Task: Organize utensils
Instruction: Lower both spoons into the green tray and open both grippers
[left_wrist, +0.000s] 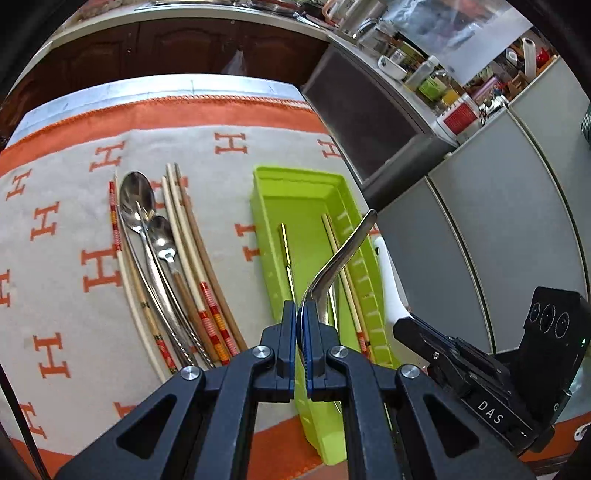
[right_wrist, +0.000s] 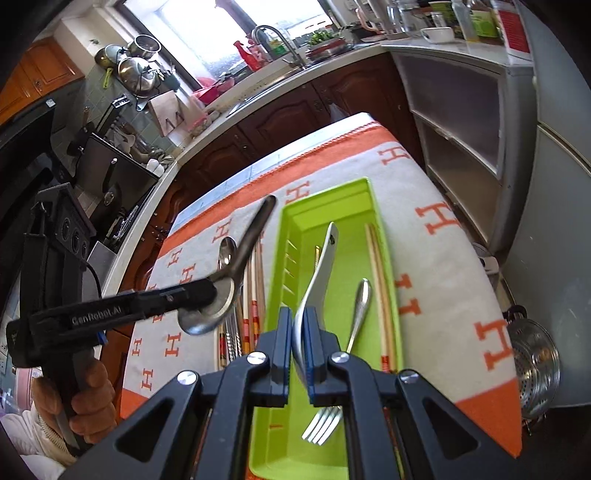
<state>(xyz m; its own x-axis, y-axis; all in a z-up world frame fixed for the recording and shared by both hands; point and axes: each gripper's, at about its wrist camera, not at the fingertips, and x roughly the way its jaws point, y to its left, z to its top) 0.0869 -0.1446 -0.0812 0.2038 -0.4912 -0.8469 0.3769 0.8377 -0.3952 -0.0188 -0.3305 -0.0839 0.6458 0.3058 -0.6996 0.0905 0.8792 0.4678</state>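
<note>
Home kitchen, sink faucet (right_wrist: 275, 38), hung pots (right_wrist: 138, 70)

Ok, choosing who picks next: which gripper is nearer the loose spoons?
Left. The left gripper, holding a serving spoon, is over the loose spoons; the right gripper, holding a white spoon, is across the green tray from them.

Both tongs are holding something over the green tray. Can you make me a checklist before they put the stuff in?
1. Left tongs shut on the metal spoon: ok.
2. Right tongs shut on the white spoon: ok.
3. White spoon over the green tray: ok.
4. Metal spoon over the tray: cannot tell; the views disagree.
5. Free floor in the tray beside the fork and chopsticks: ok.
</note>
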